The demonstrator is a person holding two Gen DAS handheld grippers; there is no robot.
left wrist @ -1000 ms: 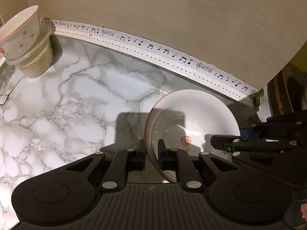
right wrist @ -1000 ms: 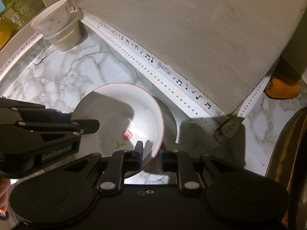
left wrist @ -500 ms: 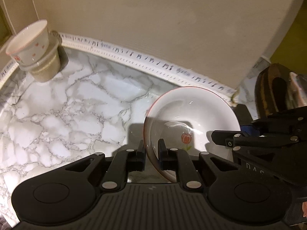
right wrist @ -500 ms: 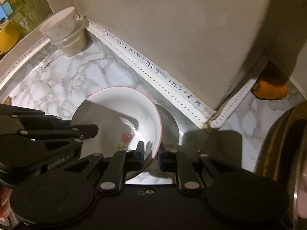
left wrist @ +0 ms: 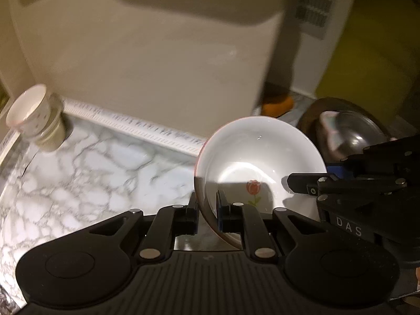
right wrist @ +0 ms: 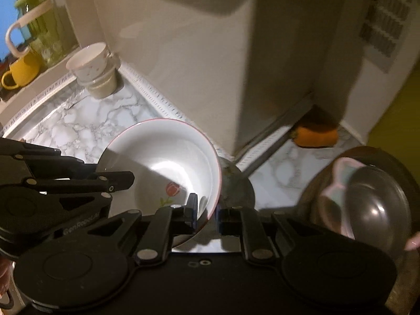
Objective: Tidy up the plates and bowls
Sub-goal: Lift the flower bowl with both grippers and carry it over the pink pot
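A white bowl [left wrist: 260, 155] with a red rim and a tulip painted inside is held in the air above the marble counter [left wrist: 86, 173]. My left gripper [left wrist: 206, 210] is shut on its left rim. My right gripper [right wrist: 206, 210] is shut on its right rim, and the bowl [right wrist: 162, 157] fills the middle of that view. Each gripper shows in the other's view, the right one [left wrist: 307, 185] at right and the left one [right wrist: 118, 181] at left. A white spotted bowl [right wrist: 88, 61] sits stacked on a beige one in the far corner.
A dark round tray [right wrist: 367, 202] with a steel bowl and a pink item sits at right. An orange object [right wrist: 316, 135] lies by the wall. A yellow mug [right wrist: 19, 72] and a green jar [right wrist: 39, 23] stand on the sill at left. A tiled wall corner juts out behind.
Both grippers have lifted the bowl up off the counter and drawn back from the wall. The tray at right and the window sill have come into view.
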